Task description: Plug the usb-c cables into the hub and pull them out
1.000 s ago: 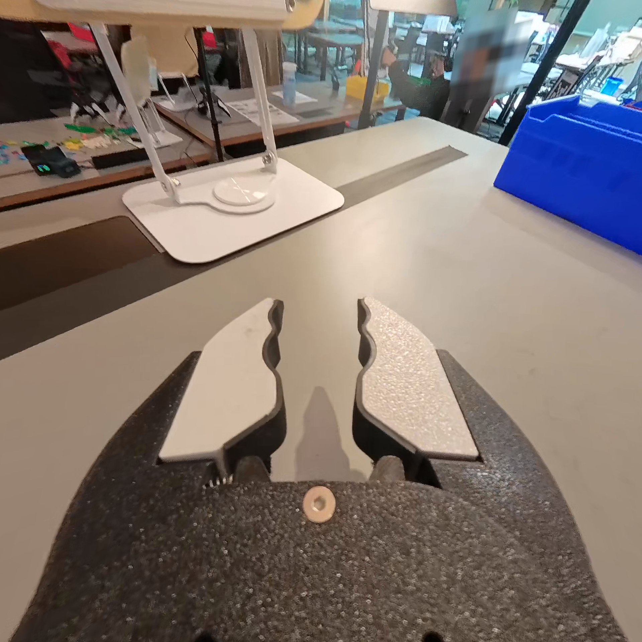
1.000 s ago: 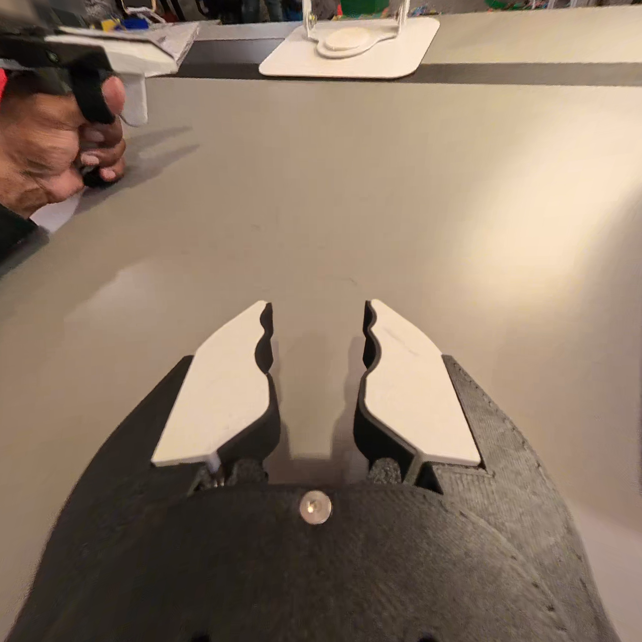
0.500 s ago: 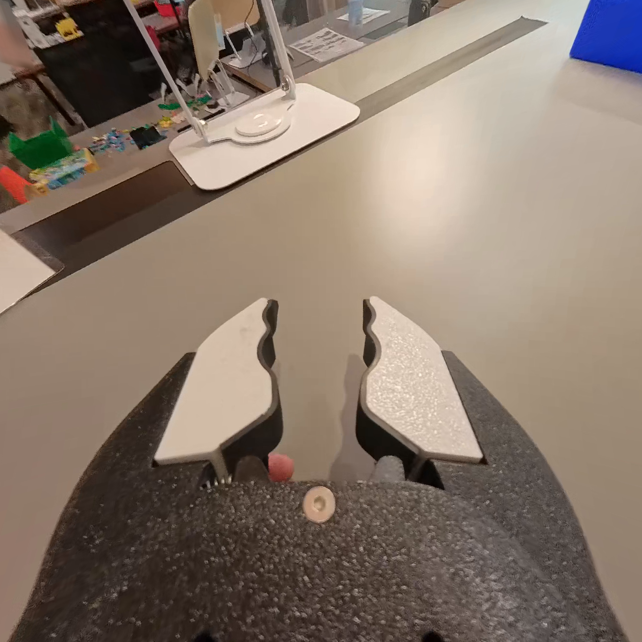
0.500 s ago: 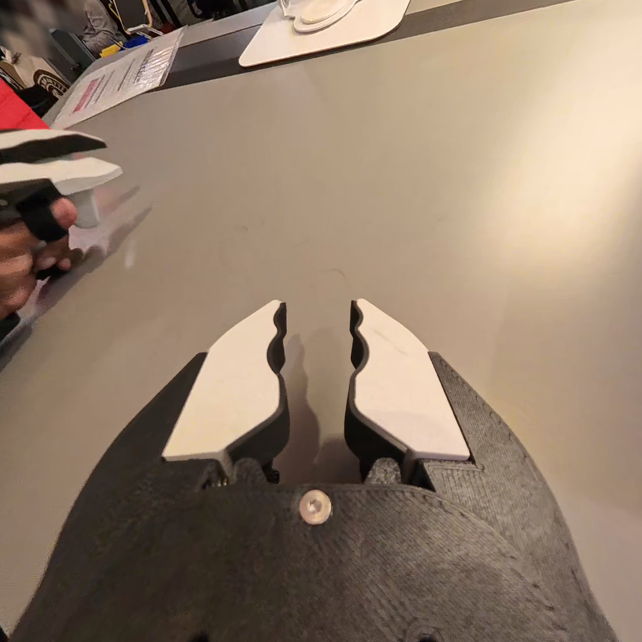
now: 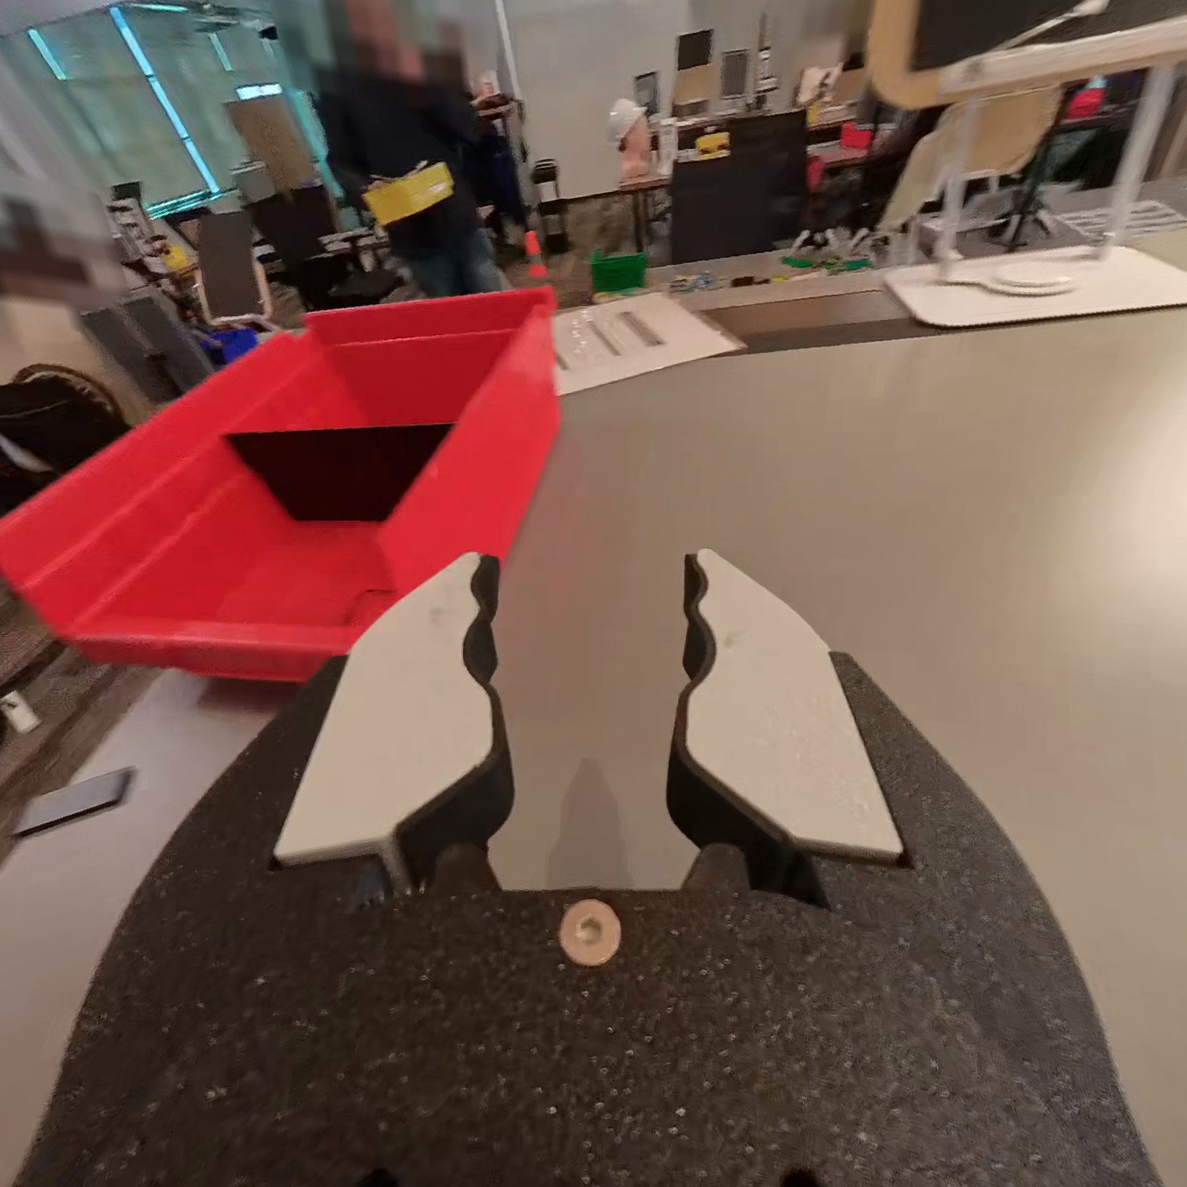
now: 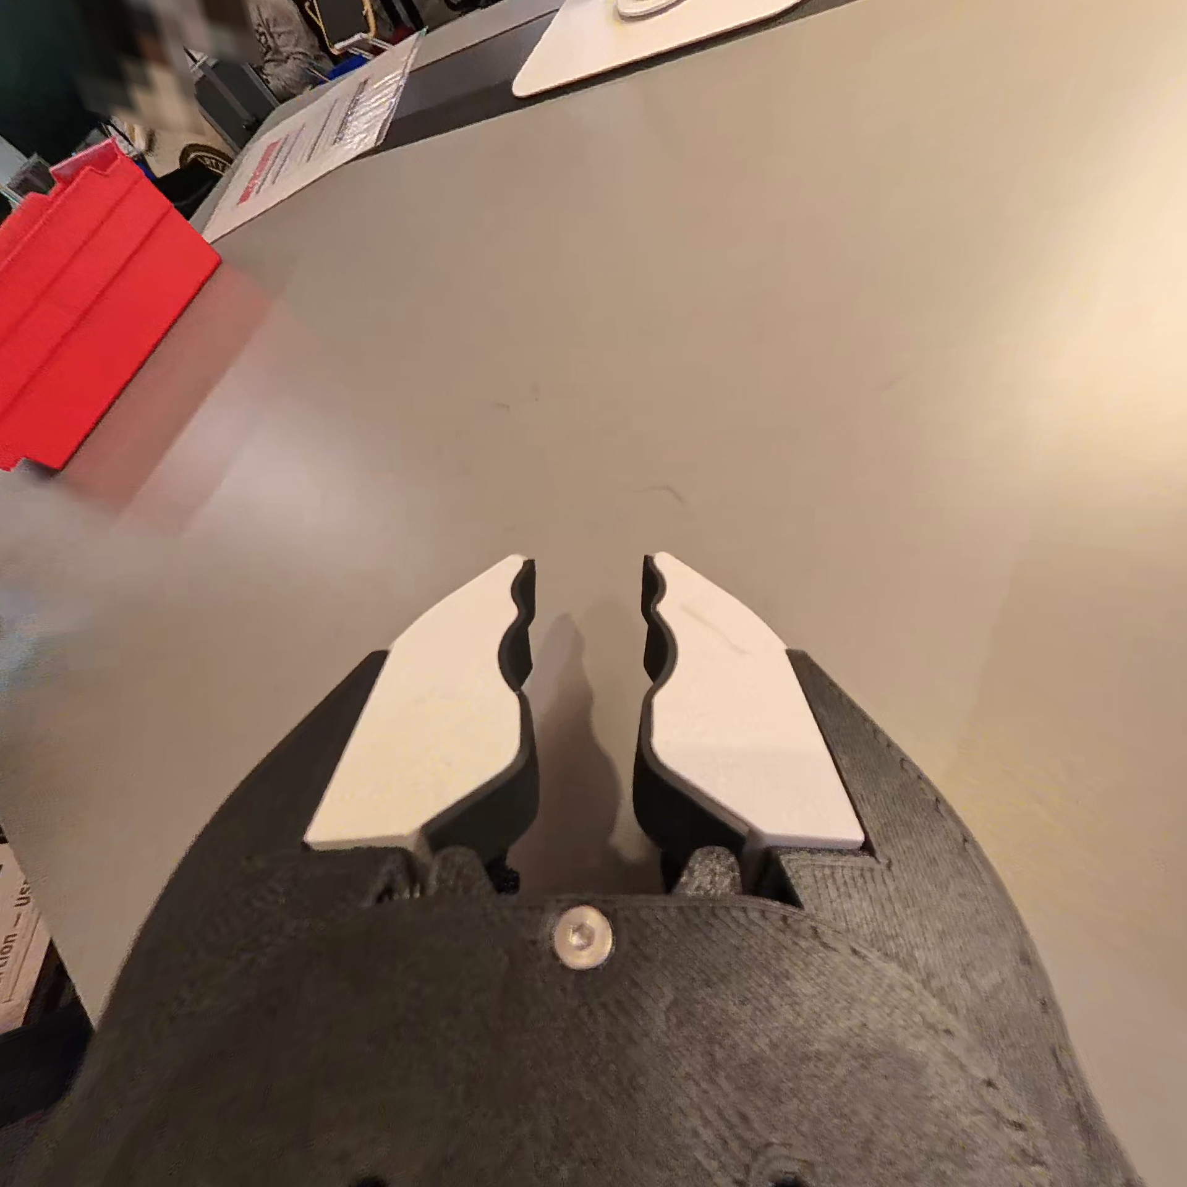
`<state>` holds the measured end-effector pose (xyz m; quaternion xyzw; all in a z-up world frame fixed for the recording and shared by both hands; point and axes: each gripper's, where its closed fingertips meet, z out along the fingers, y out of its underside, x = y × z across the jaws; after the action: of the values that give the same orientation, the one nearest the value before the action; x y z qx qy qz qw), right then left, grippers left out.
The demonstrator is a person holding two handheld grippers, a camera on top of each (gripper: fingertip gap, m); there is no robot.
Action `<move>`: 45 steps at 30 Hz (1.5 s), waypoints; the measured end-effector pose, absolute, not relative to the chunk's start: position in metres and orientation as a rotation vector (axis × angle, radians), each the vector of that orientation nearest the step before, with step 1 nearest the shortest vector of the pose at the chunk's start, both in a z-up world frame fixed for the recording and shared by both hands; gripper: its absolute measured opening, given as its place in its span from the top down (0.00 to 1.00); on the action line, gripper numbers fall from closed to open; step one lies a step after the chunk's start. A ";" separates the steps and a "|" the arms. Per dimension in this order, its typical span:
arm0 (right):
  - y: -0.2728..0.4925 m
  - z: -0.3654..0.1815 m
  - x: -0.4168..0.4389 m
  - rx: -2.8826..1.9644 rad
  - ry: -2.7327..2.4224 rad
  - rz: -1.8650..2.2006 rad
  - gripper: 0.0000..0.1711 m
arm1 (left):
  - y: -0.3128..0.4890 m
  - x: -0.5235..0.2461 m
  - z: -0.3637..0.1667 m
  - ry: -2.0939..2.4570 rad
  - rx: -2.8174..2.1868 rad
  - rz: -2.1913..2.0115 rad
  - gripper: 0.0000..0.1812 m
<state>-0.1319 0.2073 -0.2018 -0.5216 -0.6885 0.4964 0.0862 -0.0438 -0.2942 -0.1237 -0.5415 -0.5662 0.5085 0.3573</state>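
Observation:
No hub and no usb-c cable shows in either view. My left gripper (image 5: pixel 591 565) is open and empty above the grey table (image 5: pixel 899 514), just right of a red bin (image 5: pixel 193 565). A black divider (image 5: pixel 340 469) stands inside the bin; I see nothing else in it. My right gripper (image 6: pixel 588 565) is open with a narrower gap and empty, low over the bare table (image 6: pixel 706 321). The red bin's outer wall (image 6: pixel 83 321) shows at the far left of the right wrist view.
A white stand base (image 5: pixel 1040 289) sits at the table's far right edge; it also shows in the right wrist view (image 6: pixel 642 51). A printed sheet (image 5: pixel 629 340) lies behind the bin, and in the right wrist view (image 6: pixel 321 141). A person (image 5: pixel 411 180) stands beyond the table. My hands' fingertips stand some 50 cm from each other.
The left gripper has swung left, bringing the red bin into view and losing the blue bin. The right gripper has turned left too; the other gripper and hand have left its view and its gap narrowed.

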 end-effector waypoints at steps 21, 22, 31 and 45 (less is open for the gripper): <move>0.271 -0.190 -0.112 -1.454 -1.770 1.109 0.80 | -0.359 -0.093 -0.169 -1.408 -1.676 1.121 0.98; 0.288 -0.183 -0.109 -1.406 -1.695 1.034 0.80 | -0.357 -0.091 -0.169 -1.387 -1.690 1.092 0.98; 0.397 -0.126 -0.112 -1.440 -1.333 0.871 0.73 | -0.334 -0.069 -0.169 -1.205 -1.771 0.870 0.98; 0.402 -0.168 -0.182 -1.347 -1.588 0.712 0.95 | -0.270 -0.046 -0.169 -0.978 -1.857 0.655 0.98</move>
<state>-0.1825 0.4016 -0.1684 -0.5457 -0.6432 0.2884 0.4531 -0.0462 -0.2705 -0.1691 -0.7524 -0.3963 0.2654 0.4543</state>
